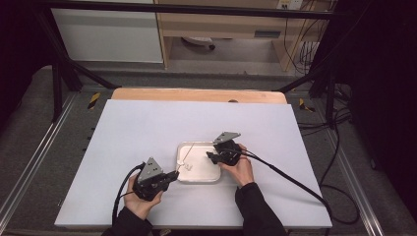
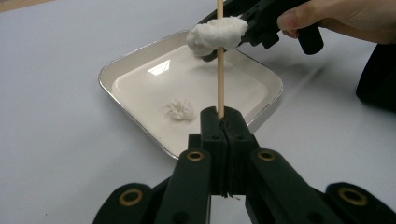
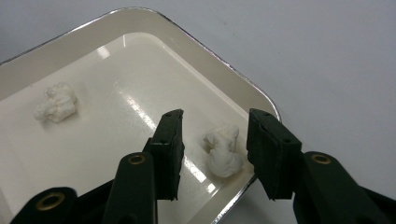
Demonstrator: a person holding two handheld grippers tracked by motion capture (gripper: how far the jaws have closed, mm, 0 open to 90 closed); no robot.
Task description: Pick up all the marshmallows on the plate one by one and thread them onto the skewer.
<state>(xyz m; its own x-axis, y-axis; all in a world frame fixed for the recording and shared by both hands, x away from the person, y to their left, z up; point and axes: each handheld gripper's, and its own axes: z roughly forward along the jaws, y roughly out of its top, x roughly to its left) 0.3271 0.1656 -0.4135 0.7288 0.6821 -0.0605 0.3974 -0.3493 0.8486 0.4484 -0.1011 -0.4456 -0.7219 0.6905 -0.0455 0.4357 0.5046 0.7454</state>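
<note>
Left gripper [image 2: 223, 122] clamped shut on a wooden skewer [image 2: 220, 70]; right gripper [image 3: 215, 151] part open around a white lump [image 3: 223, 149] in the tray [image 3: 140, 23].

High view: left gripper [image 1: 173, 175] at the near left corner of the white tray [image 1: 198, 178], right gripper [image 1: 210, 156] over its right side, both hand-held above a pale table [image 1: 147, 128]. Left gripper view: jaws pressed together on the skewer, which stands upright and carries a white wad [image 2: 215, 35] near its top; a second lump [image 2: 180, 109] lying on the tray floor [image 2: 140, 88]; other gripper hovering behind the wad. Right gripper view: jaws apart, astride the white lump near the tray's rim, pads not seen pressing on it; another lump [image 3: 56, 102] resting well apart at the left.
</note>
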